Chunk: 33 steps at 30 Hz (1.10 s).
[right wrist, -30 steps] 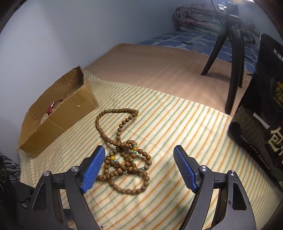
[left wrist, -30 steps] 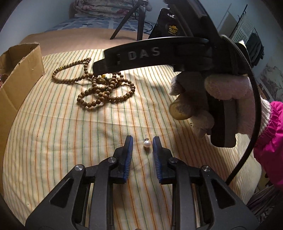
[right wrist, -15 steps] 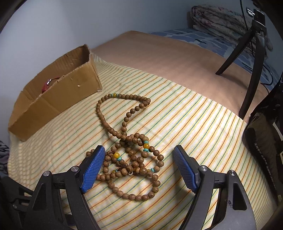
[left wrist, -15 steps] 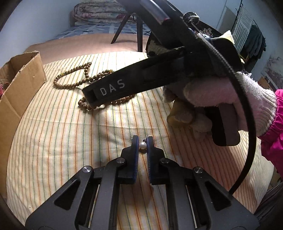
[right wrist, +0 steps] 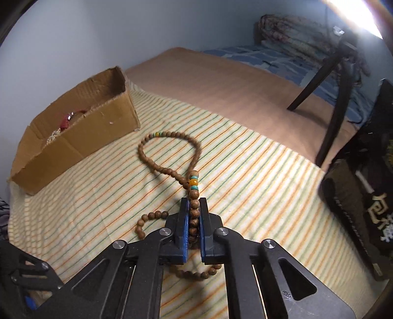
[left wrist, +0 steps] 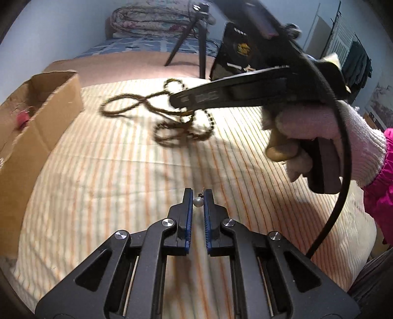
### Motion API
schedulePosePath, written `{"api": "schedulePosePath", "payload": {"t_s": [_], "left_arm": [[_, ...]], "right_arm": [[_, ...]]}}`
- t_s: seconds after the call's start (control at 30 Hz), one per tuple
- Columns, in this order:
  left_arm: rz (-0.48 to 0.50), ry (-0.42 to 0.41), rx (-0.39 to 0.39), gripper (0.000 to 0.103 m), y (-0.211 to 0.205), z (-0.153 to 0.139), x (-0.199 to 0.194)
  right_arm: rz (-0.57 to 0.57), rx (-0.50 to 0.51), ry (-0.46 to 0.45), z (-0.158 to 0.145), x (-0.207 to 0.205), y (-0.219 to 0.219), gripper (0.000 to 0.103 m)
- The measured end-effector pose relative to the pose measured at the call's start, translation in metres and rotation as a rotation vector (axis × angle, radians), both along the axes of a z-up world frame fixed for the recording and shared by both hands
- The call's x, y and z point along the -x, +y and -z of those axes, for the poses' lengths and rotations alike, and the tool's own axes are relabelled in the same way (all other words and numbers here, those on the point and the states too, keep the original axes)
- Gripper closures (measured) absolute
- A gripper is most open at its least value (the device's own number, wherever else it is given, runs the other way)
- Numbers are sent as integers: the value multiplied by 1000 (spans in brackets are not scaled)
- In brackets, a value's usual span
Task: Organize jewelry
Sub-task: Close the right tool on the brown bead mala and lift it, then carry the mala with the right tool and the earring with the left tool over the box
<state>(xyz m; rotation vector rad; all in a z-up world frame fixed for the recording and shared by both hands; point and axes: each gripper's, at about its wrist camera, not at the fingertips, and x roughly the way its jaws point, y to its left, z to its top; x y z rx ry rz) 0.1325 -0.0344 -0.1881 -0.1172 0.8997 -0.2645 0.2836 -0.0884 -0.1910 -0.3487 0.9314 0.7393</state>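
Note:
My left gripper (left wrist: 198,195) is shut on a small white pearl earring (left wrist: 197,202), held just above the striped cloth (left wrist: 110,176). My right gripper (right wrist: 194,207) is shut on a long wooden bead necklace (right wrist: 169,171); part of the strand hangs and trails on the cloth. In the left wrist view the right gripper (left wrist: 179,100) sits over the blurred necklace (left wrist: 172,125), held by a gloved hand (left wrist: 319,132). An open cardboard box (right wrist: 73,137) with red jewelry inside stands at the left, and it also shows in the left wrist view (left wrist: 32,122).
A black tripod (right wrist: 329,98) stands on the brown blanket behind the cloth. A black bag (right wrist: 361,208) sits at the right edge. A folded quilt (left wrist: 152,22) lies at the back by the wall.
My right gripper has closed on the bead necklace and pulled it up, stretching the strand out. My left gripper closed on the pearl earring and lifted it slightly.

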Motion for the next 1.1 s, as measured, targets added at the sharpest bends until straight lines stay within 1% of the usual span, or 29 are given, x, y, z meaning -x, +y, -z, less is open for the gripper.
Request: {"api": "schedulePosePath", "payload": {"t_s": [0.2, 0.53, 0.63, 0.8, 0.9, 1.0, 1.1], "left_arm": [[-64, -36, 42, 97, 29, -23, 23], [-173, -105, 78, 97, 81, -64, 62], [-215, -119, 71, 97, 99, -79, 68], [-284, -171, 49, 97, 135, -99, 74], [-320, -209, 15, 97, 153, -110, 78], [-346, -222, 5, 97, 168, -117, 78], [-368, -229, -27, 97, 180, -123, 79]], "right_arm": [[36, -40, -69, -35, 14, -16, 98], [21, -97, -155, -92, 52, -24, 98], [15, -128, -170, -107, 59, -23, 98], [4, -175, -192, -131, 64, -13, 98], [-10, -202, -206, -143, 67, -3, 98], [-22, -231, -219, -154, 68, 9, 98], [-35, -246, -233, -163, 67, 22, 98]]}}
